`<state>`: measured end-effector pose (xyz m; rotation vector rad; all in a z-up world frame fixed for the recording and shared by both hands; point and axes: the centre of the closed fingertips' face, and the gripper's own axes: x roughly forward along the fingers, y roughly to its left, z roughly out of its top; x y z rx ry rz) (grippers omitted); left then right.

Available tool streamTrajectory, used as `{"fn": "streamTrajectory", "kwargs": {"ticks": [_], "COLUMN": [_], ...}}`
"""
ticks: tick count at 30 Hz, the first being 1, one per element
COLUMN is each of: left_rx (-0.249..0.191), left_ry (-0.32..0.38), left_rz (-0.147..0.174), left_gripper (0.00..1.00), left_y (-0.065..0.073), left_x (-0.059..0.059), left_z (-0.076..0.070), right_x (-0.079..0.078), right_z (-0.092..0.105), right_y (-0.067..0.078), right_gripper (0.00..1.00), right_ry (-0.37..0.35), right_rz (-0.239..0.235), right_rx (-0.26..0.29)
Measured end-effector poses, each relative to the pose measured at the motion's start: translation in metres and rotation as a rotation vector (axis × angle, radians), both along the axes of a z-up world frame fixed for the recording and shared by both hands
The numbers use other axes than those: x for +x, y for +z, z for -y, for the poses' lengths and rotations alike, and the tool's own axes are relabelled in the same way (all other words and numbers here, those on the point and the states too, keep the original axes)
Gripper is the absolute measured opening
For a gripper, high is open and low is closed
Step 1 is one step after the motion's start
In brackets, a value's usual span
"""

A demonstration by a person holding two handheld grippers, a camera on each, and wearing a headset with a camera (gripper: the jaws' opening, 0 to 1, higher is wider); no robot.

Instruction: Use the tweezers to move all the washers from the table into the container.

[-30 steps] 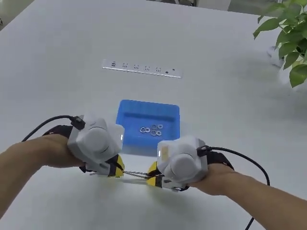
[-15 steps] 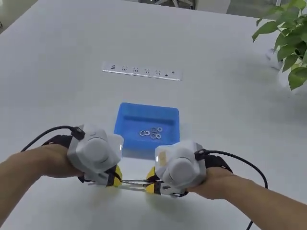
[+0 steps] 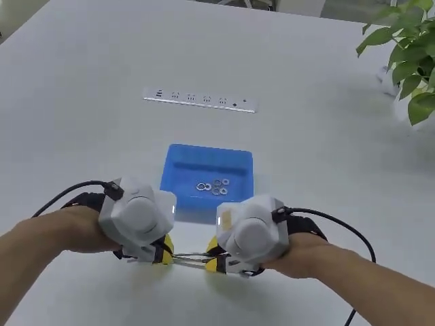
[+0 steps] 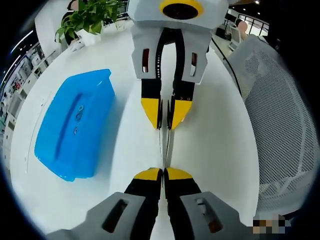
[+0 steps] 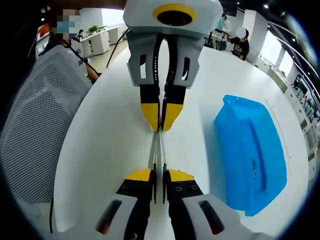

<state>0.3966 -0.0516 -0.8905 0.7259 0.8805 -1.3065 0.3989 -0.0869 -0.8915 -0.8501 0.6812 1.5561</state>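
Tweezers (image 3: 189, 258), seemingly light, springy, slick steel, are held near the front edge of the surface (image 3: 81, 54), left claw (image 3: 163, 252) and right claw (image 3: 213, 262) each clenched on an end; best squeezed mid-arm. Washers (image 3: 213, 187) lie in the container (image 3: 178, 166).

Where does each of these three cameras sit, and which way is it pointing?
Head view: on the headset, looking down at the blue container; both forearms show.
Left gripper view: on the left gripper, over its own jaws, facing the right gripper.
Right gripper view: on the right gripper, facing back at the left one.
Both gripper views share the tweezers, gripped at both ends.
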Motion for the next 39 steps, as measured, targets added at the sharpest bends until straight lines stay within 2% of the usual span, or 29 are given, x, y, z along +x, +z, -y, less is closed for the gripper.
{"fn": "streamTrajectory", "kwargs": {"ticks": [9, 17, 24, 31, 34, 39], "left_rx": [0.002, 0.001, -0.008, -0.09, -0.151, -0.214], "left_ry": [0.007, 0.021, 0.055, 0.144, 0.218, 0.288], "left_rz": [-0.002, 0.001, 0.028, 0.054, 0.068, 0.095], "left_gripper": [0.08, 0.12, 0.19, 0.27, 0.31, 0.4], "left_y": [0.0, 0.003, 0.012, 0.035, 0.049, 0.067], "left_x": [-0.001, -0.001, 0.0, 0.002, 0.006, 0.007], "left_z": [0.001, -0.001, -0.009, -0.015, -0.017, -0.023], "right_x": [-0.001, 0.002, 0.008, 0.022, 0.028, 0.037], "right_z": [0.001, 0.004, 0.012, 0.025, 0.035, 0.052], "right_y": [0.0, 0.002, 0.015, 0.043, 0.051, 0.063], "right_gripper": [0.14, 0.22, 0.3, 0.37, 0.41, 0.49], "right_ry": [-0.003, -0.03, -0.072, -0.181, -0.225, -0.306], "right_rz": [-0.005, 0.005, 0.014, 0.022, 0.03, 0.039], "right_rx": [-0.004, -0.003, 0.03, 0.111, 0.13, 0.175]}}
